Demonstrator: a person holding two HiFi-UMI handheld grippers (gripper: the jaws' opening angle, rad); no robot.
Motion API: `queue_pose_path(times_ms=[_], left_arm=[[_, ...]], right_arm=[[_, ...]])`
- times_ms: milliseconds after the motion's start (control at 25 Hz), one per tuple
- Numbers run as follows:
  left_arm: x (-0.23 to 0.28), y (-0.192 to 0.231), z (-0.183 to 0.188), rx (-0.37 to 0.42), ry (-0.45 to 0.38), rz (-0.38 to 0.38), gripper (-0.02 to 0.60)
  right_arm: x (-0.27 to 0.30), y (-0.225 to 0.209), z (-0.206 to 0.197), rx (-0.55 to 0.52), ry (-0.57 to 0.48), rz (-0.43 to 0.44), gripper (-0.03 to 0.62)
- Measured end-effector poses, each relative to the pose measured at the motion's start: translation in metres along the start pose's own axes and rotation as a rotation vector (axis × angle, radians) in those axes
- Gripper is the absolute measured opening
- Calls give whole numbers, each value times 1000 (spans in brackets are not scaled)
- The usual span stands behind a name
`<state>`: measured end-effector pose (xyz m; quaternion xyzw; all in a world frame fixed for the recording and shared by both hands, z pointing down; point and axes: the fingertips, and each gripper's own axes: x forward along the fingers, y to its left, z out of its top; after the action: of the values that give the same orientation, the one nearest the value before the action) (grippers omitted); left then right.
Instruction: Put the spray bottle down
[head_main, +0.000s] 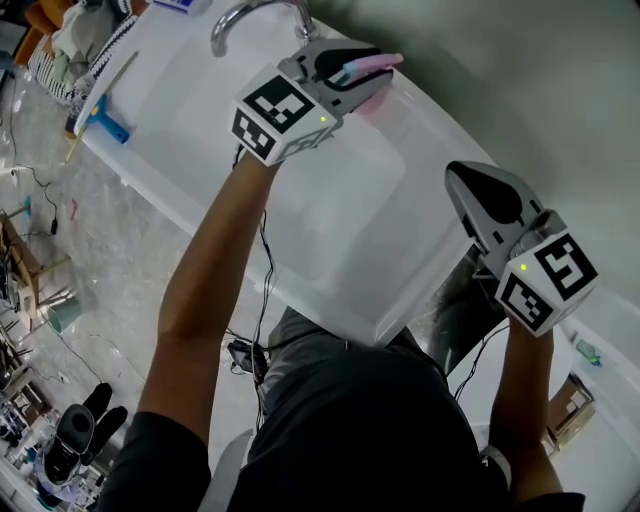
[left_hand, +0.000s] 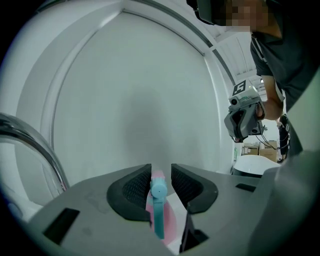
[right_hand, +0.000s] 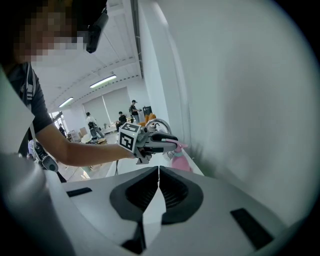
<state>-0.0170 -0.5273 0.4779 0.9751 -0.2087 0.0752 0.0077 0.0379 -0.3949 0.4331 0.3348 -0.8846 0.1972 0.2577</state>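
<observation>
Left gripper (head_main: 372, 78) jaws clamped on pink spray bottle with blue trigger (left_hand: 159, 199), at white bathtub's (head_main: 330, 235) far rim, against grey wall (head_main: 520, 80). Curved chrome faucet (head_main: 250, 14) just beside. Right gripper (right_hand: 159, 176) jaws closed, empty, well apart.

Gleaming glossy white on the tub (head_main: 330, 230), shining as polished metal on the faucet (head_main: 250, 15), showing smooth pink plastic on the spray bottle (left_hand: 159, 210)

1 overhead, 2 facing gripper views
</observation>
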Motion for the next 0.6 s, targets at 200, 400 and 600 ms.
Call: queue_pose_path(times_ms=[200,400,600], left_arm=[[-10,1,7,10,-14,23,107],[-19,6,16,29,-23,57,107],[-36,3,36,60,-50,96,107]], right_arm=[[-2,4,2,-3,-7,7,9],[-5,5,7,-7,-17,8,9],[-10,6,11,-5,-38,5,9]])
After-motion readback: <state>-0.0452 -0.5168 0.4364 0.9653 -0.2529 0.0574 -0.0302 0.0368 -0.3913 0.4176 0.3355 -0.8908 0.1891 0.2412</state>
